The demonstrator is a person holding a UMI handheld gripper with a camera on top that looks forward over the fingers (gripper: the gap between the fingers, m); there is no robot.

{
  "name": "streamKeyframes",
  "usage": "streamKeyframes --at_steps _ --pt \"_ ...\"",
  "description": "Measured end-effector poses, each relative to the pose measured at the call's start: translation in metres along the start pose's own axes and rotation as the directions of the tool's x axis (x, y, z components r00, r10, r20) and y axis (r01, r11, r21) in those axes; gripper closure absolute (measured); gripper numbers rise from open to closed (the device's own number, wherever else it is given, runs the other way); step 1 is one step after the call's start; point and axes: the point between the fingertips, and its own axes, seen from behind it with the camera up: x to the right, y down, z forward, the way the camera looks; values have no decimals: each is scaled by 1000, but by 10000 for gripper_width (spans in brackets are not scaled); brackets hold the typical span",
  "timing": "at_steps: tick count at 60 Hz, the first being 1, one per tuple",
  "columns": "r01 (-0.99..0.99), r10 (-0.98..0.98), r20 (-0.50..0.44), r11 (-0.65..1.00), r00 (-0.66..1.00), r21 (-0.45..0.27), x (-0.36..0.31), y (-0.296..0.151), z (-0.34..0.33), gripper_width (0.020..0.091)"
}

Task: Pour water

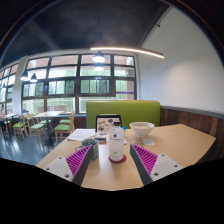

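Note:
A clear water bottle [116,143] with a white label and a red base stands upright on the light wooden table [180,142]. It is just ahead of my gripper [113,158], in line with the gap between the two fingers. The purple pads [80,157] stand wide apart at either side and touch nothing. A white bowl [142,130] rests on the table beyond the bottle, a little to its right.
A tablet or small screen [108,123] and some papers [86,137] lie behind the bottle on the left. A green bench back [120,111] closes the table's far end. More tables and chairs [30,125] stand by the windows on the left.

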Motion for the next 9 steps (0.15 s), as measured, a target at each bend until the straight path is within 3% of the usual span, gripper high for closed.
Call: streamKeyframes --at_steps 9 --pt "-15 14 13 1000 1000 3 -3 7 -35 273"
